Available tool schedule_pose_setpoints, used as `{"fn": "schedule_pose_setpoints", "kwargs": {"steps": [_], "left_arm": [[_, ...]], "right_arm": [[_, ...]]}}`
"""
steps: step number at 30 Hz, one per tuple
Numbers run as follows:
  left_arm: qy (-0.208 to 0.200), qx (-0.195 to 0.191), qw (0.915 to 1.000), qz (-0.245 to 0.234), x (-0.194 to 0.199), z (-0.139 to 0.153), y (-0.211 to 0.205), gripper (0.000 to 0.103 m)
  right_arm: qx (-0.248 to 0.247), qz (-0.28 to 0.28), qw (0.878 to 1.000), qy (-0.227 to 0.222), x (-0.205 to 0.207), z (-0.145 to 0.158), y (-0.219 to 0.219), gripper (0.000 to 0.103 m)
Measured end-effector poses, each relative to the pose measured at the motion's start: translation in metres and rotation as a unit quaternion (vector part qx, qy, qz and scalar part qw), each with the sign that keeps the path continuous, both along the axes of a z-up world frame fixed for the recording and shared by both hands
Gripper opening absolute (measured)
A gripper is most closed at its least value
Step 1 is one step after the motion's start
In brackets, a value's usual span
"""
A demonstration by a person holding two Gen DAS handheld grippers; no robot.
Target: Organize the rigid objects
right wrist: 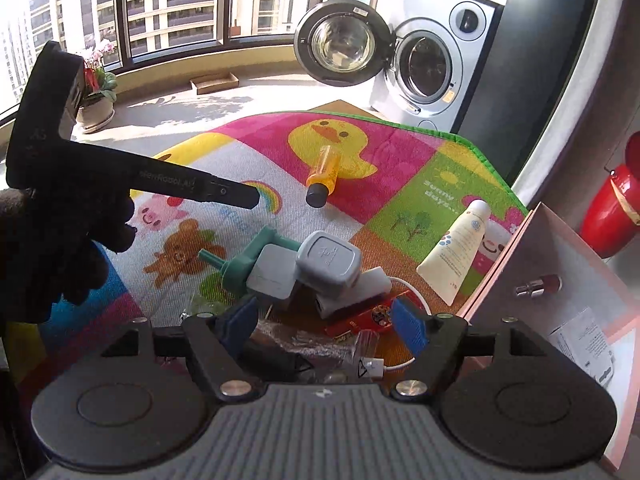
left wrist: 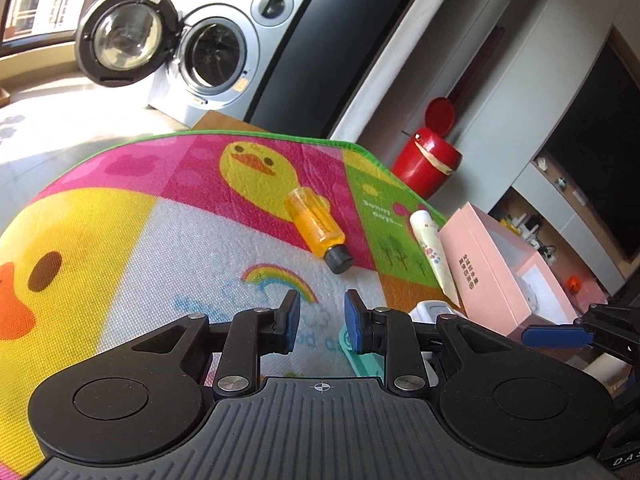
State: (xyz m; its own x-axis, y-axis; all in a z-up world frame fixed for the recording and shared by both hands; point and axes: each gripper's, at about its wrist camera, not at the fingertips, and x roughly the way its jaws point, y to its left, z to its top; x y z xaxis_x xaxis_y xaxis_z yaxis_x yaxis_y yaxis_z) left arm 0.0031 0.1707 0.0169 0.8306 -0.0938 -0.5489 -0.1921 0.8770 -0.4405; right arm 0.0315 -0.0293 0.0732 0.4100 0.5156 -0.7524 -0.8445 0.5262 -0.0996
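An orange bottle [left wrist: 318, 226] [right wrist: 326, 170] with a black cap lies on the colourful play mat [left wrist: 160, 240] [right wrist: 400, 152]. Beside the open pink box [left wrist: 504, 268] [right wrist: 560, 264] lies a white tube [left wrist: 434, 250] [right wrist: 460, 246]. Grey square cases [right wrist: 328, 262], a teal plastic piece [right wrist: 240, 262], a red packet [right wrist: 368, 318] and a white cable [right wrist: 400, 360] are piled just ahead of my right gripper [right wrist: 325, 322]. It stands wide open over them, touching nothing. My left gripper [left wrist: 323, 320] has its pads a narrow gap apart, with nothing between them, short of the bottle.
A small red-tipped vial [right wrist: 538, 285] and a paper lie inside the pink box. A red bin [left wrist: 428, 160] stands past the mat's corner. A washing machine [left wrist: 216, 60] with its door swung open is behind. A gloved hand [right wrist: 60, 248] holds the left gripper's handle.
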Motion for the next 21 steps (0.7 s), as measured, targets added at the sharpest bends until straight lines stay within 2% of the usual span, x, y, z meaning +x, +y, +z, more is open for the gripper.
{"fn": "schedule_pose_setpoints", "kwargs": {"steps": [4, 8, 12, 13, 15, 18, 21], "left_arm": [[-0.004, 0.023, 0.9997, -0.002, 0.009, 0.011, -0.010, 0.027], [-0.011, 0.034, 0.9984, 0.043, 0.031, 0.030, -0.002, 0.027], [0.029, 0.017, 0.9976, 0.061, 0.086, 0.034, 0.009, 0.027], [0.045, 0.020, 0.9969, 0.061, 0.101, 0.032, 0.007, 0.027], [0.078, 0.051, 0.9932, 0.070, 0.125, 0.026, 0.002, 0.027], [0.103, 0.079, 0.9891, 0.069, 0.143, 0.016, -0.006, 0.038], [0.113, 0.078, 0.9890, 0.054, 0.147, 0.006, -0.012, 0.039]], "right_arm": [[0.009, -0.024, 0.998, 0.050, -0.003, -0.020, -0.025, 0.078], [0.020, -0.054, 0.997, 0.057, -0.004, -0.034, -0.043, 0.078], [0.041, -0.062, 0.996, 0.046, -0.005, -0.029, -0.053, 0.078], [0.044, -0.063, 0.996, 0.041, -0.005, -0.028, -0.055, 0.078], [0.048, -0.065, 0.996, 0.028, -0.005, -0.025, -0.056, 0.078], [0.049, -0.072, 0.996, 0.014, -0.005, -0.024, -0.061, 0.078], [0.049, -0.075, 0.996, 0.001, -0.005, -0.024, -0.066, 0.078]]}}
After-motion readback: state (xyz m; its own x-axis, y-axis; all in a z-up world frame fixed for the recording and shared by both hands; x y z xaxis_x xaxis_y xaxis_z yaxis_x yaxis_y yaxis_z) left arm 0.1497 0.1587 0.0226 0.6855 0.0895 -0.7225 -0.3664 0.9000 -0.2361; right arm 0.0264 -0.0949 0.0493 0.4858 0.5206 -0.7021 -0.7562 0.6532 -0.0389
